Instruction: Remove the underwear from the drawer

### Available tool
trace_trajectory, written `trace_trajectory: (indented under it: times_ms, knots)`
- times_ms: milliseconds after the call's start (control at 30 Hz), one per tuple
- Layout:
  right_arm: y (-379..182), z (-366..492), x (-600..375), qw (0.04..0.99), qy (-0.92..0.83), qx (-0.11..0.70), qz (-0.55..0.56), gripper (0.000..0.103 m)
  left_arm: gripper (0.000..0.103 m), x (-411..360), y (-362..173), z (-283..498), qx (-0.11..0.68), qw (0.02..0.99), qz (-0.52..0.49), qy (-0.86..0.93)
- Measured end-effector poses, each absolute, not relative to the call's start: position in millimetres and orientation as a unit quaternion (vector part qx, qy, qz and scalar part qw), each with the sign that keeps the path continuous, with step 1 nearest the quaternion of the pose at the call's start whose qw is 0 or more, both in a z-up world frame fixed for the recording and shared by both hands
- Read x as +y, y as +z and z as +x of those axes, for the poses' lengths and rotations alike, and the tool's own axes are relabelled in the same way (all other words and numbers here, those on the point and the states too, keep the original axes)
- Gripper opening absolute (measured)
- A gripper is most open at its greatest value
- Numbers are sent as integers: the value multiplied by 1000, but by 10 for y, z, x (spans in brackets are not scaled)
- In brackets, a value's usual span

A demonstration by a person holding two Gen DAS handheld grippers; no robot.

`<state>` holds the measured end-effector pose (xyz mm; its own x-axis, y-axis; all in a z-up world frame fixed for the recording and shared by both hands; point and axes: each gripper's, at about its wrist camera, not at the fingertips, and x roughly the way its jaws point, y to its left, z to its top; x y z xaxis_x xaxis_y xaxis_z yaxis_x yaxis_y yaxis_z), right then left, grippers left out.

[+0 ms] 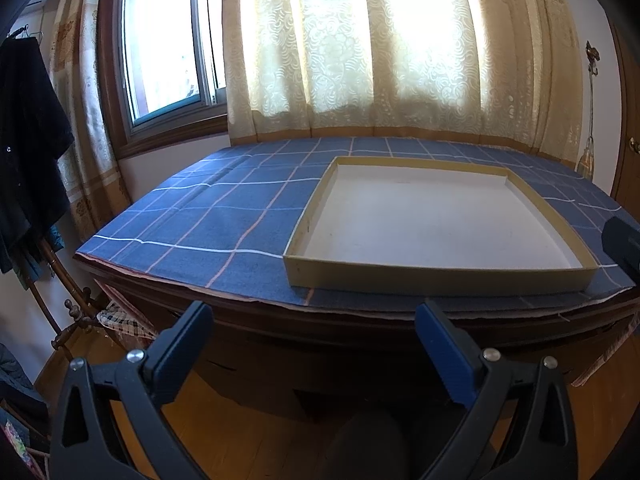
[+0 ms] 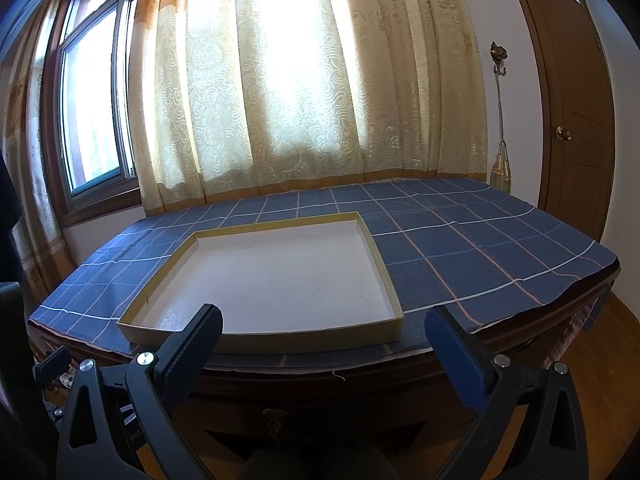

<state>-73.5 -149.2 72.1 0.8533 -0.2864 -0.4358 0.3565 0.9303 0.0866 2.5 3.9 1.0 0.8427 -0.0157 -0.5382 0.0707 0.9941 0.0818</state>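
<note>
two grippers, both empty, so we log the task as not yet begun. no underwear shows in either view; we judge it is inside the drawer (image 2: 276, 416), whose dark front with a keyhole and a hanging key sits at lower centre of the right wrist view, under the table edge. the drawer looks closed, though the front is in shadow and we cannot be sure of a small gap. everything is left to do: open the drawer, reach in, grasp the underwear, lift it out.

on the table (image 1: 192, 216), covered in a blue checked cloth, lies a shallow tray (image 1: 432, 276) with a tan rim and a white floor, nothing in it. it sits centre right in the left wrist view and centre left in the right wrist view. we guess it is the drop place, but nothing confirms that.

pose: left gripper (image 1: 314, 322) is held level at the bottom of its frame, in front of the table edge and a little below the top, fingers spread wide, nothing between them. right gripper (image 2: 324, 330) is likewise at the bottom of its frame, just before the near rim of the tray, fingers wide apart, touching nothing. a dark tip of it shows at the right edge of the left view.

neither gripper points down at the drawer yet.
</note>
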Motion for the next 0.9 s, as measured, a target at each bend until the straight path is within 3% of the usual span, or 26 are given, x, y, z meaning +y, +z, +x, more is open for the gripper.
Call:
trace_trajectory:
  times_ms: [900]
  knots:
    - [702, -749, -1498, 959, -172, 211, 81, 103, 103, 43, 10, 39, 280, 958, 45, -26]
